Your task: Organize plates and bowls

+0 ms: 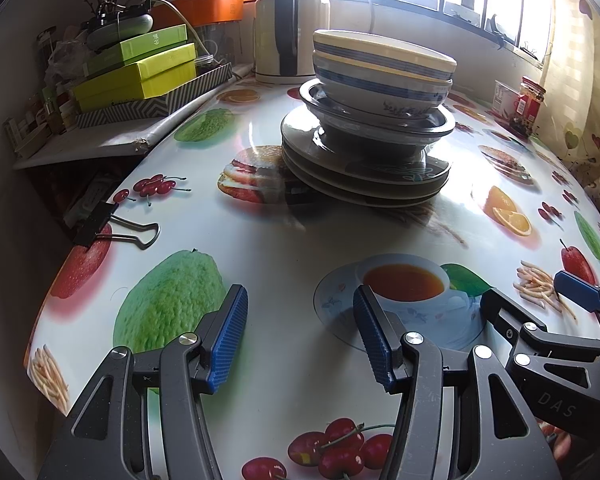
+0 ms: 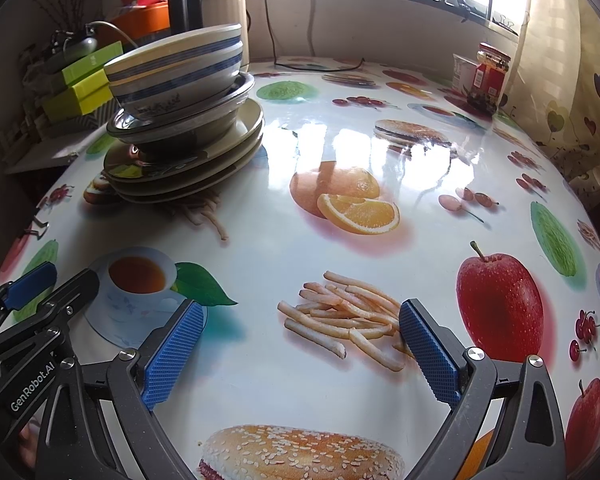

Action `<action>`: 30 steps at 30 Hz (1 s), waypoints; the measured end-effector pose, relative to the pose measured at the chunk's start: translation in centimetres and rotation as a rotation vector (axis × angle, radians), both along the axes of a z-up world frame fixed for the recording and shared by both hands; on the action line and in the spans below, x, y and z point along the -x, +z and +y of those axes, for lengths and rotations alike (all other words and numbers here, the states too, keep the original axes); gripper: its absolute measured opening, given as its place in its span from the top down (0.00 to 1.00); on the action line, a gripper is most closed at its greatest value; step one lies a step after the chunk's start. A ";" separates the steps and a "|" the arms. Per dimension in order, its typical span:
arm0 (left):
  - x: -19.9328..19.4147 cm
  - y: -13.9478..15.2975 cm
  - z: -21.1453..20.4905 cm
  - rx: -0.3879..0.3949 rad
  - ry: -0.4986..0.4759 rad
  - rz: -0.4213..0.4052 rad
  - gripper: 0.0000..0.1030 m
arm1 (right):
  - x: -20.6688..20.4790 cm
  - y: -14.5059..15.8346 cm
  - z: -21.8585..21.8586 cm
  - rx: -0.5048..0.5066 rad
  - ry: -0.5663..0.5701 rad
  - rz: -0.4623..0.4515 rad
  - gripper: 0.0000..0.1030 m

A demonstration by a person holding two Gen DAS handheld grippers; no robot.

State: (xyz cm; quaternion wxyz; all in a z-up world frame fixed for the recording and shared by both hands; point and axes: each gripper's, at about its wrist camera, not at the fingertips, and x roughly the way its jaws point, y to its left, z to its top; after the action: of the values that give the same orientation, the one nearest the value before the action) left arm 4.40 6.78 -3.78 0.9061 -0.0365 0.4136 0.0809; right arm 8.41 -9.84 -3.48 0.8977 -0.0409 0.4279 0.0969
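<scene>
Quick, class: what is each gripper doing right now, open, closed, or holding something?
Left gripper: open, holding nothing, above the table.
Right gripper: open, holding nothing, above the table.

Black jaws, ribbed blue pads (image 1: 228, 336)

Bowls (image 1: 384, 76) on plates (image 1: 364, 172), kettle (image 1: 288, 24) behind plates, boxes (image 1: 140, 68) left of plates, jar (image 1: 530, 104) right of plates, clip (image 1: 112, 226) left-front of plates
</scene>
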 end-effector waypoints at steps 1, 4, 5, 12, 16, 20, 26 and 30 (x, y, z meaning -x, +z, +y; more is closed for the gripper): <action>0.0 0.0 0.0 0.000 0.000 0.000 0.46 | 0.0 0.0 0.0 0.000 0.000 0.000 0.03; 0.0 0.0 0.0 0.000 0.000 0.000 0.46 | 0.0 0.0 0.0 0.000 0.000 0.000 0.03; 0.0 0.0 0.0 0.000 0.000 0.000 0.46 | 0.0 0.0 0.0 0.000 0.000 0.000 0.03; 0.0 0.0 0.0 0.000 0.000 0.000 0.45 | -0.1 0.0 -0.1 0.000 -0.002 0.003 0.00; 0.0 0.0 0.0 0.000 0.000 0.000 0.45 | -0.1 0.0 -0.1 0.000 -0.002 0.002 0.00; 0.0 0.0 0.0 0.000 0.000 0.000 0.45 | -0.1 0.0 -0.1 0.000 -0.002 0.002 0.00; 0.0 0.0 0.0 0.000 0.000 0.000 0.45 | 0.0 0.0 -0.1 0.000 -0.002 0.001 0.00; 0.0 0.0 0.0 0.000 0.000 0.000 0.45 | 0.0 -0.1 0.0 0.000 -0.002 0.002 0.00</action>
State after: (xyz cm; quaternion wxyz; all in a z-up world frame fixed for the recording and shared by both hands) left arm 4.37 6.79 -3.78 0.9061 -0.0366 0.4136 0.0808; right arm 8.40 -9.88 -3.54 0.8974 -0.0404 0.4287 0.0960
